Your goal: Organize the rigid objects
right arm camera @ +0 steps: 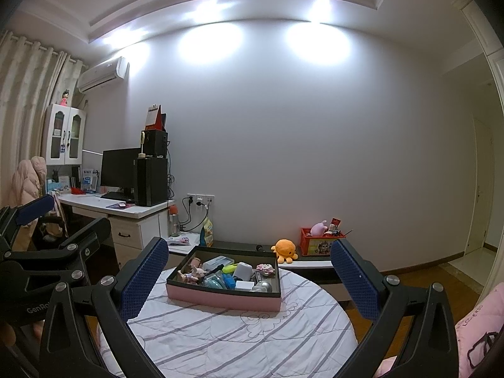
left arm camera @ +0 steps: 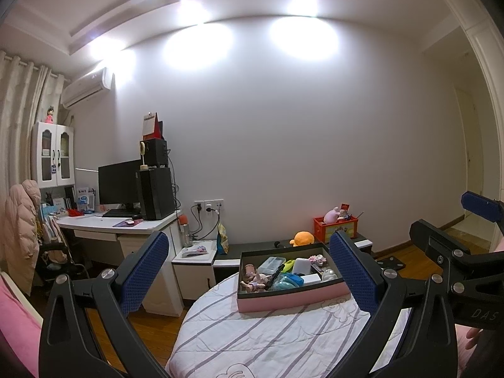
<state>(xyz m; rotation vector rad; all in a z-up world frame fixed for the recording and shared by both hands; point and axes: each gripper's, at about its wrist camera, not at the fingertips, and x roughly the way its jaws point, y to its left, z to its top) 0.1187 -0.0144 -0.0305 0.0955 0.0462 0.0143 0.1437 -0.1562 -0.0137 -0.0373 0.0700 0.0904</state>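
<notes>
Shallow pink-sided box with a dark inner lining (left arm camera: 291, 297) sits on the far part of the round table under a white quilted cover with lilac stripes (right arm camera: 239, 337), and it is crammed: a small pale doll figure (right arm camera: 193, 274) at its left end, a clear plastic case (right arm camera: 217, 263) behind that, a white rounded block (right arm camera: 243, 271) in the middle, a pink flower-shaped trinket (right arm camera: 265, 268) toward the right, a silvery round piece (right arm camera: 263, 286) at the near right corner. My left gripper (left arm camera: 249, 272) hangs above the near edge of the table, jaws spread wide, nothing between the blue pads. My right gripper (right arm camera: 245, 278) is just as wide and just as empty. Beyond the box, an orange plush octopus (right arm camera: 284, 249) sits on the low dark bench by the wall, a red crate of toys (right arm camera: 316, 244) just right of it. Far left, a white desk with a black monitor (right arm camera: 119, 170).
</notes>
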